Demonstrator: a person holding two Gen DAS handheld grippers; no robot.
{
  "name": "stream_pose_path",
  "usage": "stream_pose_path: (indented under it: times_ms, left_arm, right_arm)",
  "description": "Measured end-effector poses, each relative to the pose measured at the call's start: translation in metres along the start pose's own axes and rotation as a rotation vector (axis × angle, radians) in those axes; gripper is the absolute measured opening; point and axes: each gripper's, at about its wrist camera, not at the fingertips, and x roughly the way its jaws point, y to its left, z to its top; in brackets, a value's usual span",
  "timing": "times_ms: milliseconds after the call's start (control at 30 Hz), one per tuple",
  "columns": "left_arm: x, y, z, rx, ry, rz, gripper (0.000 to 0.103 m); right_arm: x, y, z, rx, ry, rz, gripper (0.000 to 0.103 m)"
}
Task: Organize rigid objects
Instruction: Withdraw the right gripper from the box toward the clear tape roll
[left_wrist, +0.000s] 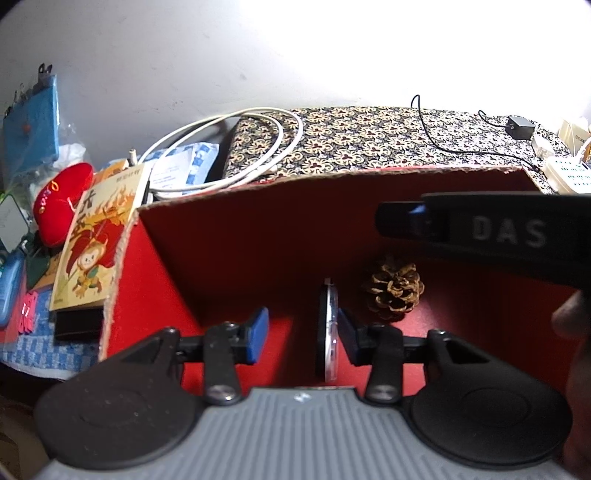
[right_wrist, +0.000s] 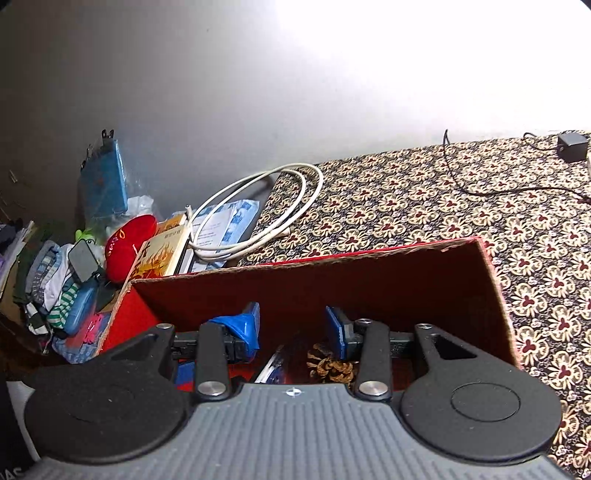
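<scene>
Reading "DAS" on right hand-held gripper | red box | pine cone

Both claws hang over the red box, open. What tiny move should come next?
Probably lift the left gripper out of the red box: its jaws stand open, the clear disc stands on edge beside one pad, near the pine cone.

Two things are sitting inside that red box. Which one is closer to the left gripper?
The clear round disc, standing on edge against the left gripper's right finger. The pine cone sits farther back, toward the rear wall of the red box.
</scene>
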Motion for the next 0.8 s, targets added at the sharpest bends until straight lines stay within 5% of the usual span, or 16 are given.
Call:
stream_pose_path:
  times_ms: [800]
  left_arm:
    - [-0.083,-0.008,-0.027,-0.011,-0.103,0.077,0.059]
  right_arm:
    - [-0.088,0.0,-0.032,0.032,-0.081,0.033,0.023]
